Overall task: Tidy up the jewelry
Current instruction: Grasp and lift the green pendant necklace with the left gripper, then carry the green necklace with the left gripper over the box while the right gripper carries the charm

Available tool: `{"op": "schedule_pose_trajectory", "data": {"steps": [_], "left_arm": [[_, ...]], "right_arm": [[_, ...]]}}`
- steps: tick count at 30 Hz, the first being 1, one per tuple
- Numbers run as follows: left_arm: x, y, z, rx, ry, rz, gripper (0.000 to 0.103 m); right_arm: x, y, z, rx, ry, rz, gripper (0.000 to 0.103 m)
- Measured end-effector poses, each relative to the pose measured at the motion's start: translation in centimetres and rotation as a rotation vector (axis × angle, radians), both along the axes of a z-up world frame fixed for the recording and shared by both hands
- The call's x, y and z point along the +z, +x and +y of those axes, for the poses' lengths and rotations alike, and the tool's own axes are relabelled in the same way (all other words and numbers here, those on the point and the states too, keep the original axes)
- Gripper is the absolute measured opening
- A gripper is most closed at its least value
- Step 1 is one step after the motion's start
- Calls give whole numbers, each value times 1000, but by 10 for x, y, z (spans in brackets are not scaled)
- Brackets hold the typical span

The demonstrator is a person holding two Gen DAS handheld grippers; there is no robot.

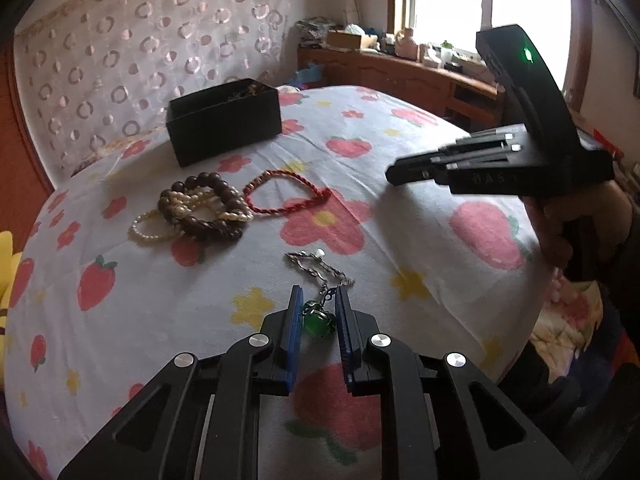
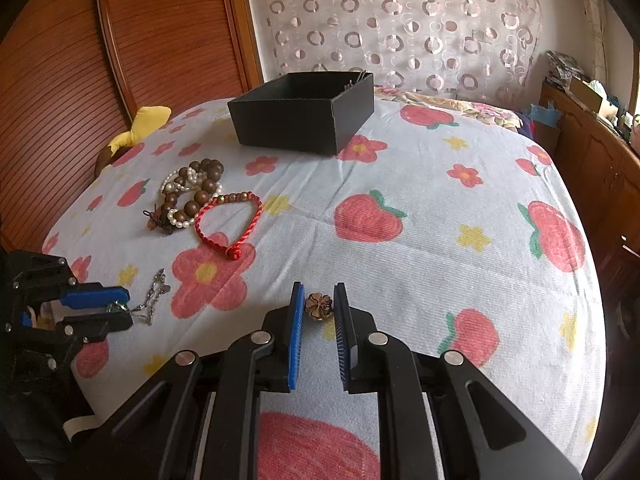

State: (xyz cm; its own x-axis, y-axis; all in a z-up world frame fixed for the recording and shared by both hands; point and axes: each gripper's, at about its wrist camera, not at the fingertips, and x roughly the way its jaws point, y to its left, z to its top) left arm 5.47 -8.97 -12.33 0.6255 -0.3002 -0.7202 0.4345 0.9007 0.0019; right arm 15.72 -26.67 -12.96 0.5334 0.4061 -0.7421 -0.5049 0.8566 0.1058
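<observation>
My left gripper [image 1: 318, 300] stands around a green pendant [image 1: 319, 322] on a silver chain [image 1: 316, 266] lying on the bedsheet; the pads look slightly apart from it. My right gripper [image 2: 319, 298] is shut on a small brown flower-shaped ornament [image 2: 319, 306], held above the sheet. A black box [image 1: 224, 120], also in the right wrist view [image 2: 304, 114], sits at the far side with some jewelry inside. A pile of brown bead and pearl bracelets [image 1: 200, 208] and a red cord bracelet [image 1: 286, 196] lie between.
The bed has a strawberry-and-flower sheet [image 2: 440, 220]. A wooden headboard [image 2: 80, 60] is at the left, a wooden dresser [image 2: 592, 152] with clutter at the right. A yellow plush [image 2: 140, 124] lies by the headboard.
</observation>
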Motion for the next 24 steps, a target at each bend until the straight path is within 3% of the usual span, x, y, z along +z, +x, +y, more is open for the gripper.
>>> {"op": "schedule_pose_trajectory", "data": {"steps": [10, 24], "left_arm": [[21, 9, 33, 65, -100, -21, 15], [60, 36, 47, 85, -155, -91, 15]], "right_arm": [[0, -1, 0, -1, -2, -1, 17], [15, -6, 16, 35, -13, -43, 17]]}}
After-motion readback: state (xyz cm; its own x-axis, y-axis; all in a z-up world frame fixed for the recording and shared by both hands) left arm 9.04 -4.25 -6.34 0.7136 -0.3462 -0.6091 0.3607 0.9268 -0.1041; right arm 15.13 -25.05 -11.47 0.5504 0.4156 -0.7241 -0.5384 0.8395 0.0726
